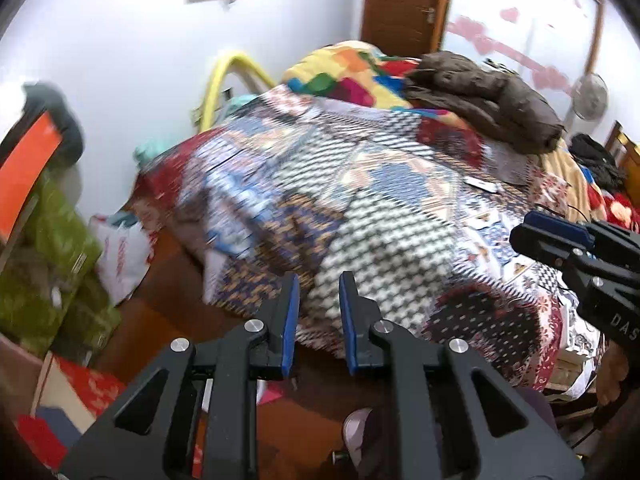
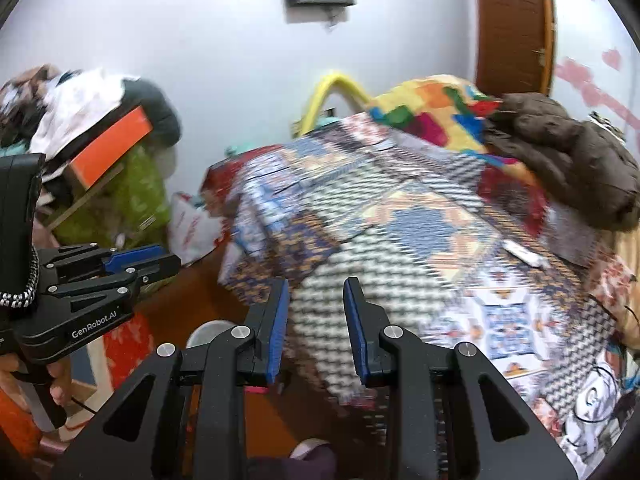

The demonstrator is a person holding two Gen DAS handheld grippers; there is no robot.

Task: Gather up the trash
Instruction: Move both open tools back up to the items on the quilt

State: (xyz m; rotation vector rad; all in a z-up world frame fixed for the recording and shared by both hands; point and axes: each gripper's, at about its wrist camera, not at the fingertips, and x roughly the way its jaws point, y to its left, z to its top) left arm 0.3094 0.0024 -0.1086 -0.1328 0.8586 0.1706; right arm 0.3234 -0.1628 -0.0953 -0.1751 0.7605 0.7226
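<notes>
Both claws over the bed, nothing held

My left claw (image 1: pixel 319 292) and right claw (image 2: pixel 316 300) stand slightly apart — a small white scrap (image 2: pixel 524 257) lies well ahead on the patchwork quilt (image 2: pixel 400 220).

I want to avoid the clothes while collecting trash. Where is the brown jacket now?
The brown jacket lies at the far right of the bed, beside the colourful blanket and below the wooden door.

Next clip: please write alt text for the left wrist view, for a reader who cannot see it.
The left gripper, its blue-padded jaws slightly apart and holding nothing, points at a bed covered by a patchwork quilt, motion-blurred. A brown jacket lies on the bed's far right, the right gripper enters from the right edge, and a white plastic bag sits on the floor to the left.
</notes>
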